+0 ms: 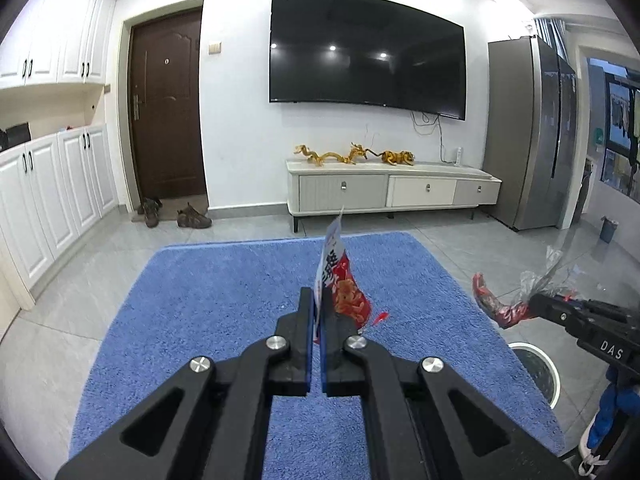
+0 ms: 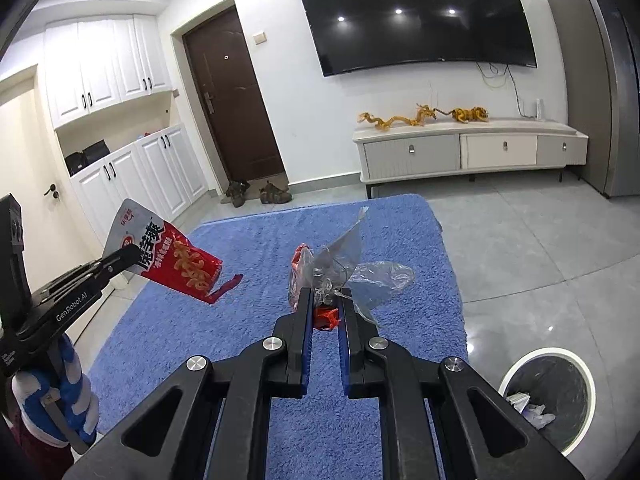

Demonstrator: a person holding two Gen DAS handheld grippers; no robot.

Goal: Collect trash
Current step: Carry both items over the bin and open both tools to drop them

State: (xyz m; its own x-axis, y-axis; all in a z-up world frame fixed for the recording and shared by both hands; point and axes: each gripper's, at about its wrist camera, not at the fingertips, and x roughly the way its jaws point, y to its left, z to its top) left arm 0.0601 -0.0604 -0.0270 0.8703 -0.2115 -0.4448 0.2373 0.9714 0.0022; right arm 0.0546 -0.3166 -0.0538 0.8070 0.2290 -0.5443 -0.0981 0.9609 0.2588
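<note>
My left gripper [image 1: 318, 300] is shut on a red and white snack bag [image 1: 340, 280], held edge-on above the blue rug [image 1: 224, 288]. From the right wrist view the same snack bag [image 2: 176, 256] hangs from the left gripper [image 2: 124, 258] at the left. My right gripper [image 2: 327, 300] is shut on a crumpled clear and red plastic wrapper [image 2: 344, 268], also held over the blue rug [image 2: 248, 248]. That wrapper [image 1: 516, 300] and the right gripper [image 1: 534, 304] show at the right of the left wrist view. A white-rimmed trash bin [image 2: 516, 368] holding crumpled paper stands at the lower right.
The bin's white rim [image 1: 554, 376] sits on grey floor tile beside the rug. A white TV cabinet [image 1: 392, 188] and a wall TV [image 1: 368, 48] lie ahead, a dark fridge [image 1: 532, 132] at the right, white cupboards [image 1: 52, 192] at the left. Shoes [image 1: 192, 216] lie by the brown door.
</note>
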